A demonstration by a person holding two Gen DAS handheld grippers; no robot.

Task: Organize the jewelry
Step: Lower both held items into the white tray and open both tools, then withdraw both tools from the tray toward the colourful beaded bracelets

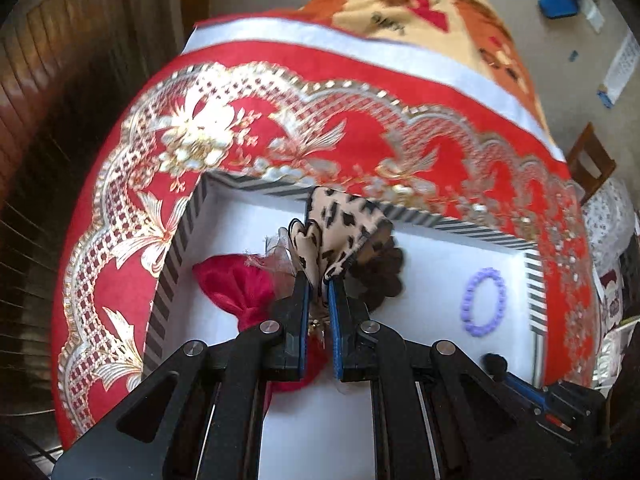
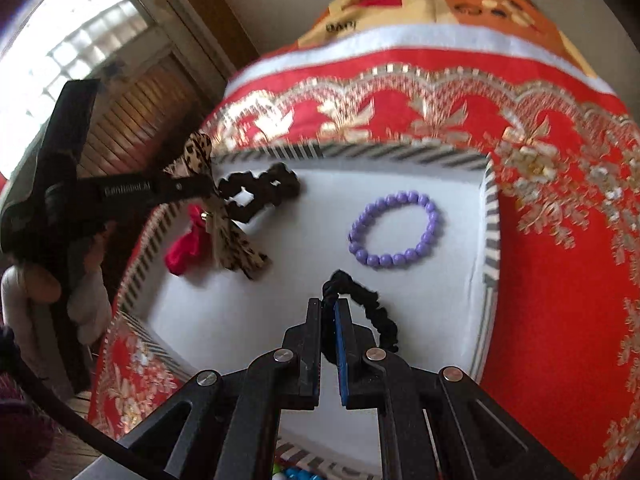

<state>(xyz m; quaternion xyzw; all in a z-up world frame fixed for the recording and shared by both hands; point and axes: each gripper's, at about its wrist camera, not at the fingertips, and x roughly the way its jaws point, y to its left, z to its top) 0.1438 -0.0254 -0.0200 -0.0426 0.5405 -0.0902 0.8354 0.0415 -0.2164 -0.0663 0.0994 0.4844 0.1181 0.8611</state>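
Mid-sort: left gripper (image 1: 319,280) clamps the leopard-print bow (image 1: 340,224), right gripper (image 2: 329,304) pinches a black scrunchie (image 2: 370,308); purple bead bracelet (image 2: 394,229) already lies in the striped tray (image 2: 491,216).

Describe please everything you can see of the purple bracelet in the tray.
The purple bracelet is a closed ring of round, smooth, glossy beads, all the same lilac colour; they look like plastic. It lies flat on the white floor of the striped tray, toward the tray's right wall but apart from it. Nothing touches it: the black hair tie held by the right gripper lies nearer the camera, and neither gripper holds it. In the left wrist view it appears as a small oval.
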